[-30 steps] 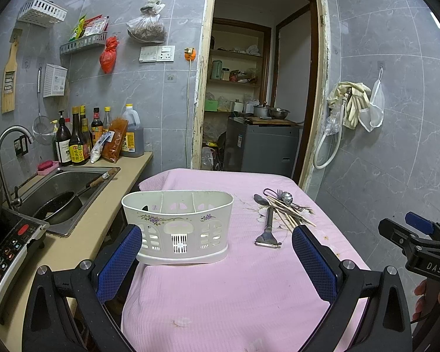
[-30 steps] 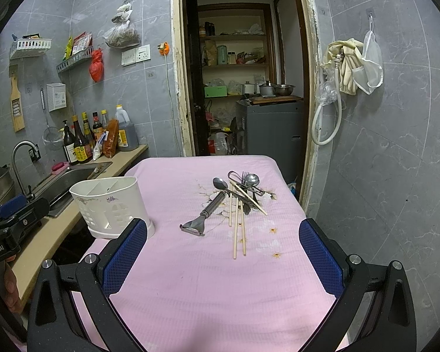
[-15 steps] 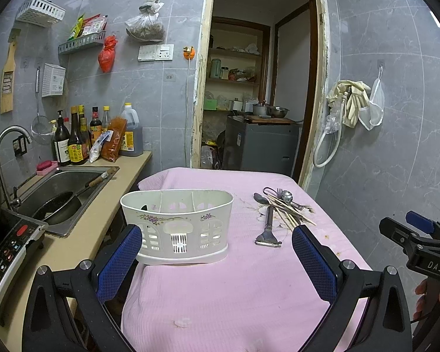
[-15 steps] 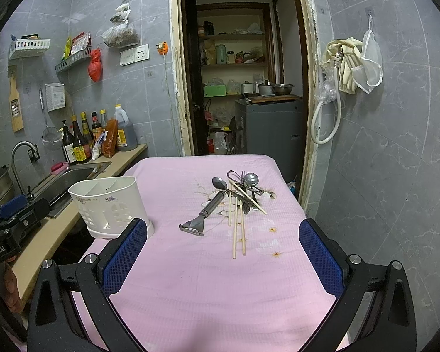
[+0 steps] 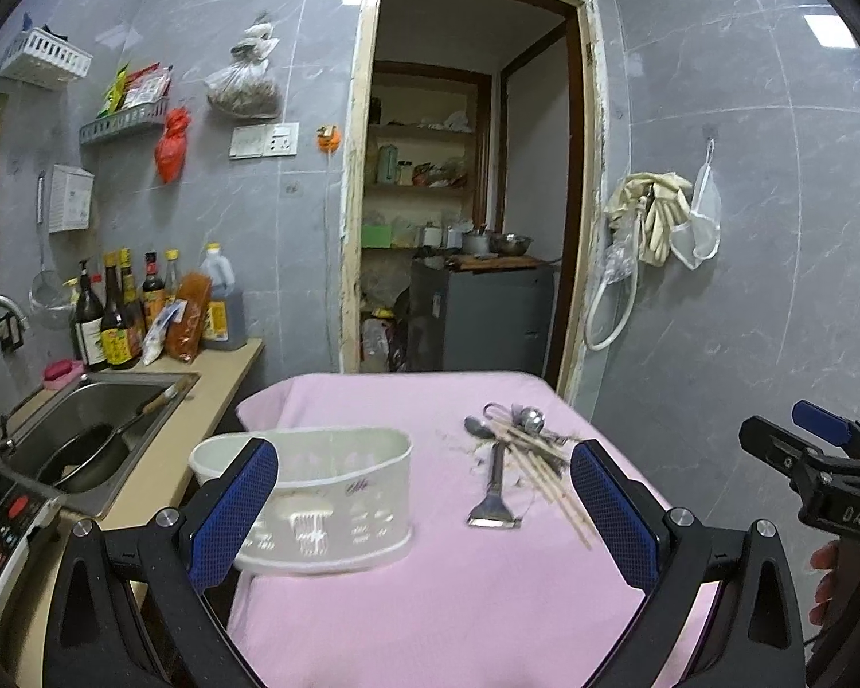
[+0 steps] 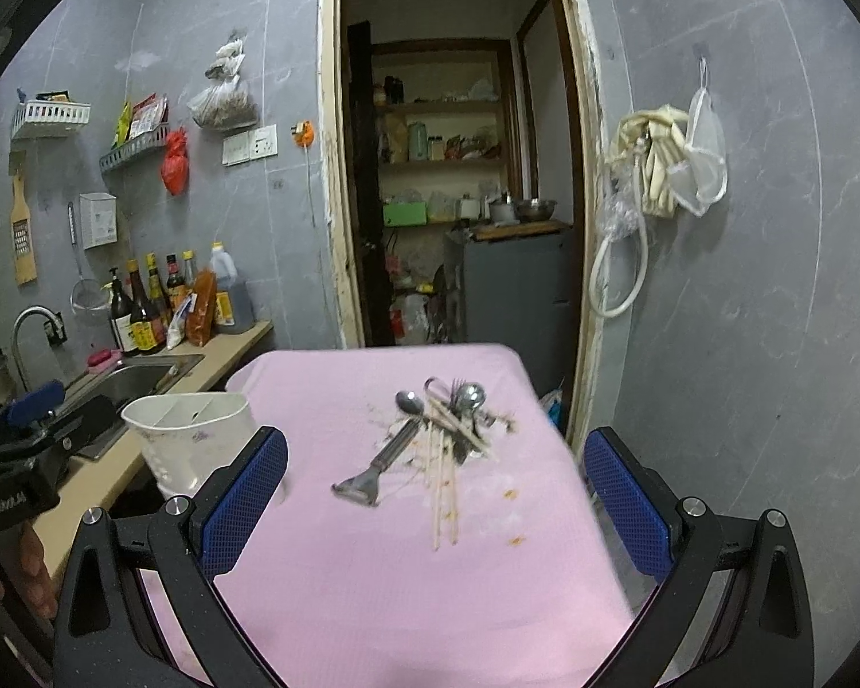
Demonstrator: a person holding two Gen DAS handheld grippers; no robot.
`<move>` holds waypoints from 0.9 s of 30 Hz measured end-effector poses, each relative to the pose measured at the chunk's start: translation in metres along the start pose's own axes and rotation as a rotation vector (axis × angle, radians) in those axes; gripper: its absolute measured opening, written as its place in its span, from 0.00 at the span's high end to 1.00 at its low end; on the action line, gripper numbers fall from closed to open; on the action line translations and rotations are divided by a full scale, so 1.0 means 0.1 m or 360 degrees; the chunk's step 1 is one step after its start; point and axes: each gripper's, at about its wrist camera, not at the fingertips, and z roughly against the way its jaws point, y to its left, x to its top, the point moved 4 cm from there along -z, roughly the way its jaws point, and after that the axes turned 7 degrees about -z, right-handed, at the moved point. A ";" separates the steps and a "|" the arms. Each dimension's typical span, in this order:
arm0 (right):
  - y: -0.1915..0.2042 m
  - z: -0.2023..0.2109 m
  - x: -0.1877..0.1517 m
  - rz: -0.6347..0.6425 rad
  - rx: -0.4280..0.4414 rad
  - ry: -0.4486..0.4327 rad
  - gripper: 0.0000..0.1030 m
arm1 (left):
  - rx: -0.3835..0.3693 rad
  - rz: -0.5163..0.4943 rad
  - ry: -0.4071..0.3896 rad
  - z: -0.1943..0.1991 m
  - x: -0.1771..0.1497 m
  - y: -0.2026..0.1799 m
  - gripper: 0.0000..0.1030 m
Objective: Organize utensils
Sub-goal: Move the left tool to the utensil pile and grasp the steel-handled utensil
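1. White holder (image 5: 327, 493): only your right view (image 6: 192, 436) shows its dividers, with nothing visible inside.
2. Peeler (image 6: 375, 467), chopsticks (image 6: 444, 476) and spoons (image 6: 469, 398) lie piled on the pink counter (image 6: 401, 573), ahead of both tools.
3. Left tool (image 5: 424, 510) and right tool (image 6: 436, 507) are spread, holding nothing.

We see grey marble-look tiled walls (image 5: 716, 229) around an open doorway (image 5: 464, 172) into a pantry with wooden shelves (image 6: 441, 109). At the left runs a beige counter (image 5: 166, 458) with a steel sink (image 5: 86, 424), bottles (image 5: 120, 321) at its far edge. Gloves (image 6: 653, 160) hang on the right wall.
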 end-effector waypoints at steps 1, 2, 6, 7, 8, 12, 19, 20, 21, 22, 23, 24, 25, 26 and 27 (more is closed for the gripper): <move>-0.03 0.00 0.05 0.0003 0.0003 -0.0014 0.01 | -0.0005 0.0002 -0.0009 -0.04 0.04 -0.01 0.00; -0.04 0.00 0.10 0.0001 0.0006 -0.0026 0.01 | -0.0009 0.0002 -0.0018 -0.07 0.07 -0.04 0.00; -0.13 -0.08 0.30 0.0013 0.0037 -0.0048 0.01 | -0.0015 -0.0008 -0.0054 -0.23 0.21 -0.14 0.00; -0.16 -0.12 0.34 0.0021 0.0040 -0.0054 0.01 | -0.0014 -0.0013 -0.0061 -0.28 0.24 -0.17 0.00; -0.18 -0.15 0.38 0.0025 0.0042 -0.0058 0.01 | -0.0012 -0.0019 -0.0066 -0.32 0.26 -0.23 0.00; -0.30 -0.40 0.54 0.0037 0.0086 -0.0045 0.01 | -0.0005 -0.0039 -0.0061 -0.58 0.35 -0.38 0.00; -0.58 -1.00 0.68 0.0094 0.0152 0.0053 0.01 | -0.0022 -0.0068 -0.0037 -1.08 0.45 -0.67 0.00; -0.60 -1.06 0.69 0.0099 0.0161 0.0060 0.01 | -0.0017 -0.0078 -0.0033 -1.15 0.46 -0.71 0.00; -0.64 -1.14 0.72 0.0103 0.0177 0.0064 0.01 | -0.0013 -0.0083 -0.0026 -1.22 0.46 -0.74 0.00; -0.67 -1.23 0.74 0.0104 0.0193 0.0066 0.01 | -0.0006 -0.0084 -0.0020 -1.29 0.46 -0.77 0.00; -0.69 -1.28 0.76 0.0102 0.0207 0.0068 0.01 | 0.0000 -0.0083 -0.0017 -1.35 0.46 -0.79 0.00; -0.73 -1.37 0.77 0.0095 0.0228 0.0075 0.01 | 0.0008 -0.0081 -0.0010 -1.43 0.47 -0.81 0.00; -0.77 -1.47 0.80 0.0083 0.0254 0.0081 0.01 | 0.0017 -0.0081 -0.0002 -1.50 0.47 -0.82 0.00; -0.78 -1.54 0.81 0.0075 0.0268 0.0084 0.01 | 0.0026 -0.0082 0.0003 -1.56 0.47 -0.85 0.00; -0.80 -1.64 0.83 0.0064 0.0285 0.0088 0.01 | 0.0035 -0.0083 0.0009 -1.63 0.47 -0.87 0.00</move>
